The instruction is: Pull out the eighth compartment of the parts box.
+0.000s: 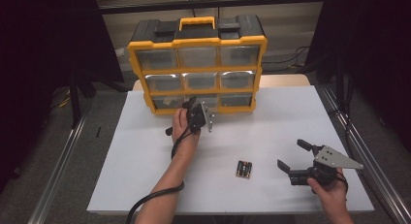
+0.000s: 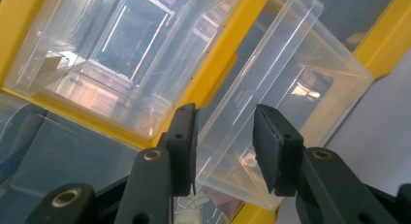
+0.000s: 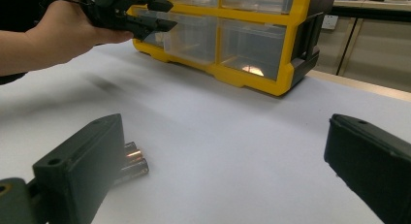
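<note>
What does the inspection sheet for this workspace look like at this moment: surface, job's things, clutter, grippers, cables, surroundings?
Surface: white table top, with a wooden strip showing at the far edge.
Job's things: yellow drawer organizer stands upright at the far side; one clear bottom-row drawer is pulled out at a tilt; batteries lie on the table.
Clutter: nothing seen.
Grippers: left gripper has its jaws astride the drawer's front edge, not yet pressing. Right gripper rests open near the batteries, holding nothing.
Cables: a black cable trails along the left forearm.
Surroundings: dark curtains on both sides, metal rails beside the table.
</note>
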Available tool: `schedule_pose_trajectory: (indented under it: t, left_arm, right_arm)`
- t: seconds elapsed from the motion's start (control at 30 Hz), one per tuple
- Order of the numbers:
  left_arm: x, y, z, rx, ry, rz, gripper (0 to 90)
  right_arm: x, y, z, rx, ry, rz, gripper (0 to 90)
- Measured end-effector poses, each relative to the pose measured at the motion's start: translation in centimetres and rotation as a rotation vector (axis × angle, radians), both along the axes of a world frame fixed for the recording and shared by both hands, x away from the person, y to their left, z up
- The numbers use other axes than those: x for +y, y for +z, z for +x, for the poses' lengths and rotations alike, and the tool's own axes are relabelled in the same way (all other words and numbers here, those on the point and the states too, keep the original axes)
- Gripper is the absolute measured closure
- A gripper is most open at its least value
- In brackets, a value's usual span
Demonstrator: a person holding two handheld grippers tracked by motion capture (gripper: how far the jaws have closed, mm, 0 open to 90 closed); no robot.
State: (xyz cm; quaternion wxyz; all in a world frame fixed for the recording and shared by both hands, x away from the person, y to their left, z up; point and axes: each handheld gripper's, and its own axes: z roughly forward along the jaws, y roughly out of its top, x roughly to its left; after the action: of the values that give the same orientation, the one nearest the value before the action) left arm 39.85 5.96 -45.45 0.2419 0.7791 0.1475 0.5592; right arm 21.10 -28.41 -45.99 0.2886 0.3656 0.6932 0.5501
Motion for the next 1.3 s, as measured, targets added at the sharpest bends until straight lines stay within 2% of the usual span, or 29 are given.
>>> schedule_pose_trajectory:
  t: [0.23, 0.6, 0.7, 0.8, 0.83, 1.07, 1.3]
  left_arm:
    - [0.1, 0.1, -0.6, -0.011, -0.004, 0.006, 62.0]
    - [0.2, 0.2, -1.4, 0.010, -0.012, 0.000, 61.9]
    - [0.2, 0.3, -1.6, -0.003, -0.021, 0.005, 61.8]
    - [0.2, 0.3, -1.9, 0.010, -0.015, 0.001, 61.8]
    - [0.2, 0.3, -1.9, 0.000, -0.016, 0.001, 61.8]
    - [0.2, 0.2, -2.3, 0.010, -0.020, -0.007, 61.8]
    - [0.3, 0.2, -2.7, 0.003, -0.031, -0.004, 61.9]
  right_arm:
    - [0.0, 0.0, 0.0, 0.001, -0.002, 0.001, 0.7]
    - [0.1, 0.0, 0.0, -0.006, -0.001, 0.001, 0.6]
    - [0.1, 0.0, 0.0, -0.004, 0.001, 0.002, 0.5]
    - [0.1, 0.0, 0.0, -0.003, 0.000, 0.002, 0.5]
    - [0.1, 0.0, 0.0, -0.004, 0.000, 0.002, 0.5]
    - [0.2, 0.0, 0.0, -0.001, -0.002, 0.007, 0.6]
    - [0.1, 0.0, 0.0, -0.003, -0.002, 0.001, 0.5]
